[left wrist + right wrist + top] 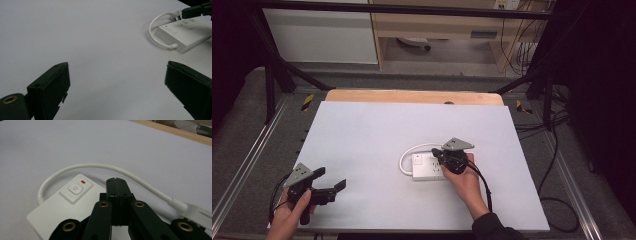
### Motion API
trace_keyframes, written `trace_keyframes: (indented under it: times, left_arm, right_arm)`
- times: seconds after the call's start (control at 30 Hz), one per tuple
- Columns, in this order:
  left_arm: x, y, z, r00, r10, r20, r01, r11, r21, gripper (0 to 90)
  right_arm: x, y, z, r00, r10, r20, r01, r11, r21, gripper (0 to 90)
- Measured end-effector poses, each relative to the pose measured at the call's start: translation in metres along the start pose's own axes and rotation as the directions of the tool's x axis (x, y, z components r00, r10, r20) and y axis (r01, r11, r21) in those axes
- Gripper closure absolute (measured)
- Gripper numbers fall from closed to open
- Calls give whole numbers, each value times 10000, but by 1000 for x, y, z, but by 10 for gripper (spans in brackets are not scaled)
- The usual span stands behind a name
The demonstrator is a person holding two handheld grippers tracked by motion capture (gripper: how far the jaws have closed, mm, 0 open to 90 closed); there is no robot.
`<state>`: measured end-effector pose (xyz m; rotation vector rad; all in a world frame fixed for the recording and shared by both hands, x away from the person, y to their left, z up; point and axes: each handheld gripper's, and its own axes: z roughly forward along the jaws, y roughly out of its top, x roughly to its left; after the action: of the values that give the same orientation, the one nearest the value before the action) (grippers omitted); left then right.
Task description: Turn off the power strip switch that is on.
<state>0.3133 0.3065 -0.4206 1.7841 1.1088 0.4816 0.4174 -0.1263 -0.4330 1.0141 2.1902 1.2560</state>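
A white power strip (424,166) lies flat on the white table sheet (377,130), right of the middle. Its white cable (409,152) loops out from the left end and back. The strip (62,205) has a round power button (75,188) with a small red light (83,181) beside it. My right gripper (115,181) is shut with nothing between its jaws, and its tips hover just over the strip close to the button. My left gripper (331,179) is open and holds nothing near the front left corner, pointing toward the strip (185,35).
The wooden table edge (412,96) shows behind the white sheet. The cable's plug end (197,213) lies to the right of my right gripper. Black frame bars and loose floor cables (557,200) surround the table.
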Motion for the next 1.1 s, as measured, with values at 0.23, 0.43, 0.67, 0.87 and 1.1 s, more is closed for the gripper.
trace_keyframes:
  times: [0.23, 0.43, 0.67, 0.87, 1.1]
  left_arm:
    - [-1, 0, 0, 10000, 39, 31, -39, 10000, 19, 60]
    - [-1, 0, 0, 10000, 49, 19, -49, 10000, 25, 60]
    - [-1, 0, 1, 10000, 85, 34, -85, 9999, 59, 60]
    - [-1, 0, 0, 9999, 108, 38, -108, 9999, 74, 60]
    - [-1, 0, 0, 9999, 120, 40, -121, 9999, 80, 60]
  right_arm:
    - [2, -2, 2, 10000, -89, -19, 90, 9997, 212, 900]
    - [2, -3, 4, 9999, -130, -21, 130, 9992, 367, 900]
    - [3, -4, 5, 9999, -133, -4, 133, 9989, 458, 900]
    - [3, -5, 8, 9997, -223, 130, 215, 9981, 580, 900]
    - [-2, -4, 3, 9990, -181, 416, 159, 9985, 531, 900]
